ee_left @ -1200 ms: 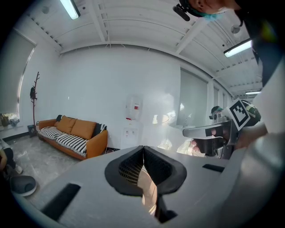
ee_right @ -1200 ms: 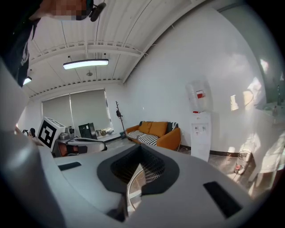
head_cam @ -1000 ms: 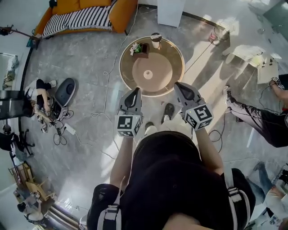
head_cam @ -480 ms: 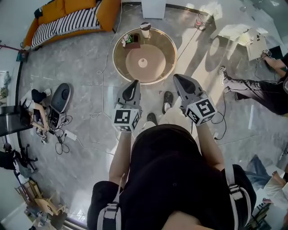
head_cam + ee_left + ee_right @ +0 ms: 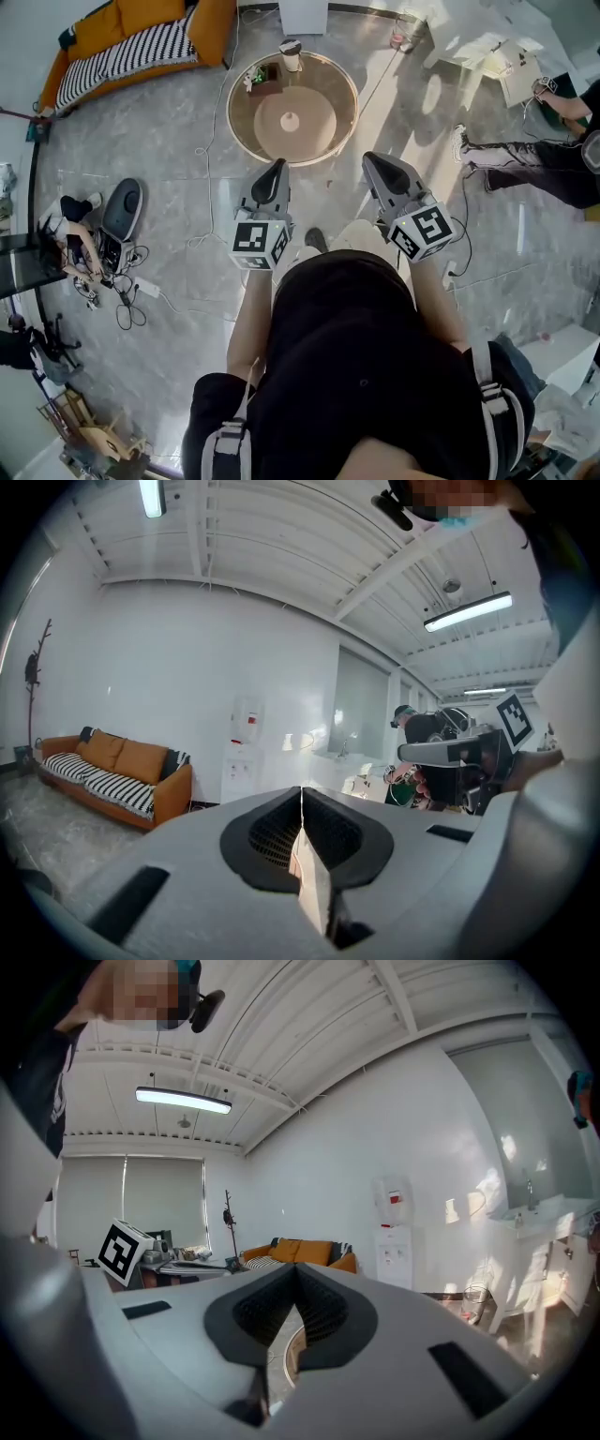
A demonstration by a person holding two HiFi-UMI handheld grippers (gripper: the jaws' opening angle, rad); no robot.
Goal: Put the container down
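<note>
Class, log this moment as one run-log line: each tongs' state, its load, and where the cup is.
left tongs: shut, empty | right tongs: shut, empty | cup: on round table, far edge | tongs: short of table

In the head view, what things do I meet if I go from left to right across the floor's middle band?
dark oval object → left gripper → right gripper → person's legs

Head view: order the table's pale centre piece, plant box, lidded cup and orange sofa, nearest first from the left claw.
From the left claw:
1. Small pale centre piece, middle of round brown table.
2. Dark box of green plants, table's far left.
3. Lidded white cup, table's far rim.
4. Orange sofa, far left.
</note>
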